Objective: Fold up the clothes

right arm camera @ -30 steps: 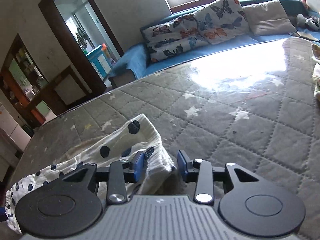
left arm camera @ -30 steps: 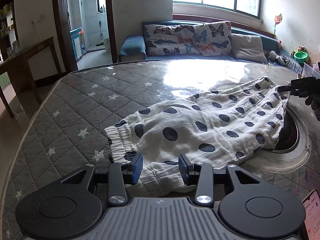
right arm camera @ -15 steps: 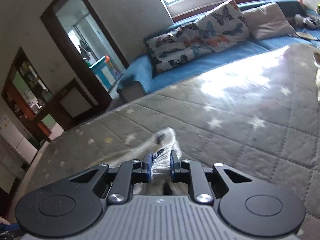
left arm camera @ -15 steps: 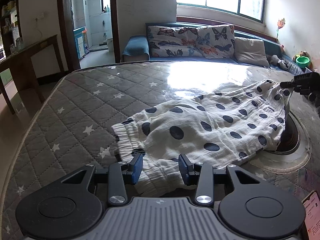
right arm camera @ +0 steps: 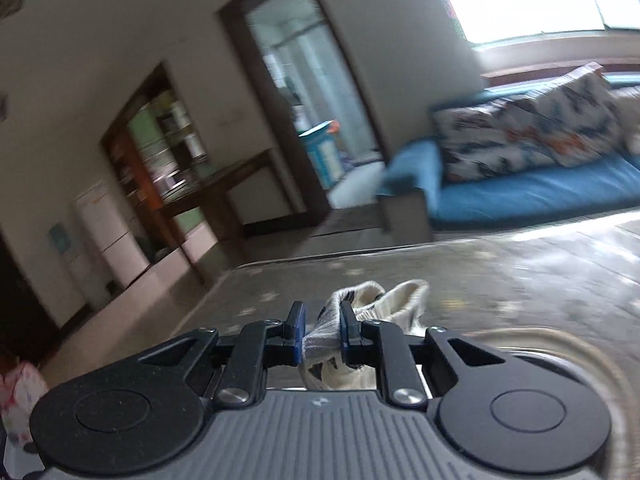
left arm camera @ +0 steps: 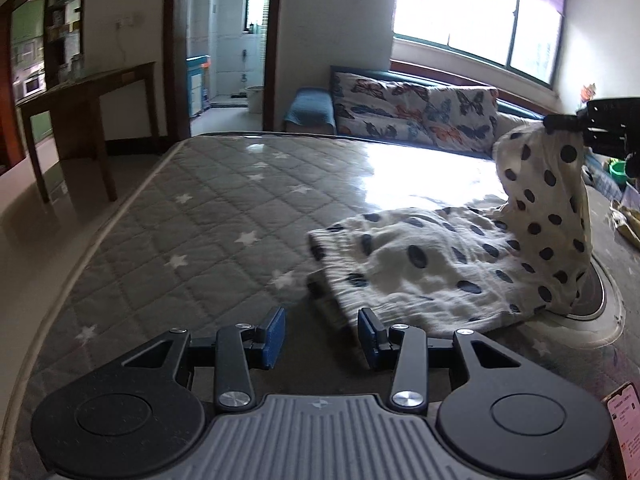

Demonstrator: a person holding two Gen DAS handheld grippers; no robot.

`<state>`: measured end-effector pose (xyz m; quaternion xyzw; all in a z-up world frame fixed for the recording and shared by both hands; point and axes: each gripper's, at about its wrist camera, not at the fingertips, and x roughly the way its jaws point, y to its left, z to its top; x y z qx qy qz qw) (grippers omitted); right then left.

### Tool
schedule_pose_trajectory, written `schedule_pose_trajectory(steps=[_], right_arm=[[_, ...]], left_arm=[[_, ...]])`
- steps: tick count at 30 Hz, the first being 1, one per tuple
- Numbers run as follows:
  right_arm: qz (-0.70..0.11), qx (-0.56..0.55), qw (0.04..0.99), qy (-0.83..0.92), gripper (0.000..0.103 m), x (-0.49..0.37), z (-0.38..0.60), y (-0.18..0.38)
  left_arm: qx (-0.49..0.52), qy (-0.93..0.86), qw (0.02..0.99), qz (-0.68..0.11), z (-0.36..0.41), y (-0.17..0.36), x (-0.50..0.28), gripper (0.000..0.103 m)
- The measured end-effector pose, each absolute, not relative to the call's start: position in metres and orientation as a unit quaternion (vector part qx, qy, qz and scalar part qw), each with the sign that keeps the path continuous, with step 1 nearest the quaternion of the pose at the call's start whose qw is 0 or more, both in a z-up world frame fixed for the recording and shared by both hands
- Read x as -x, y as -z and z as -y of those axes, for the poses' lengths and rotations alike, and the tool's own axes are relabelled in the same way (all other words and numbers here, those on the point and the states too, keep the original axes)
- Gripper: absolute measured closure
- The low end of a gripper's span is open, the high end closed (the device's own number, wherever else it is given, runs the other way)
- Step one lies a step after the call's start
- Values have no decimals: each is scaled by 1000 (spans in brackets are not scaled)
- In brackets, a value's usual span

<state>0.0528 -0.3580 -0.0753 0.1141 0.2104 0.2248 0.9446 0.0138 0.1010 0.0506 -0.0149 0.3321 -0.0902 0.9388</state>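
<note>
A white garment with dark polka dots (left arm camera: 440, 264) lies on the grey star-quilted table cover (left arm camera: 208, 216), right of centre in the left wrist view. My left gripper (left arm camera: 322, 338) is open and empty, just short of the garment's near left corner. My right gripper (right arm camera: 322, 336) is shut on a bunched end of the garment (right arm camera: 372, 300). In the left wrist view the right gripper (left arm camera: 560, 122) holds that end lifted high at the far right, the cloth hanging down from it.
A round recessed ring (left arm camera: 596, 304) sits in the table under the garment's right edge. A phone (left arm camera: 624, 428) lies at the near right. A blue sofa with butterfly cushions (left arm camera: 412, 112) stands behind the table, a wooden side table (left arm camera: 84, 120) to the left.
My right gripper closed on the garment's far end and lifted it up. My left gripper drew back and left, off the garment's near edge, still open.
</note>
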Motion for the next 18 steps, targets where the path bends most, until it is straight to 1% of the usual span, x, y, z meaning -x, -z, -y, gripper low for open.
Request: schedule_pose_trajectory(steps=[8,11,12,13,14,15,18], right_arm=[[-219,-12,928,-301,87,-30,229,93],[-232,23,913,-335,87,-20,198,108],[-237,33,906,-350,86,-16,188,114],[-246,38,900,-358,83,-14,184,118],[-255,43,894,-366,77,-11,181,121],[-258,46,890,-372,75,-9,183,122],[-268,53,881,-387,75,-2,191,123]], left_arm=[[31,70,942,-326,-126,-51,3,59],[34,67,942,-327,-130,-50,6,59],[35,66,942,-327,-131,-50,7,59],[35,66,942,-328,-131,-50,7,59],[35,66,941,-329,-131,-50,6,59],[35,66,941,-329,-131,-50,6,59],[37,68,942,-327,-131,-51,2,59]])
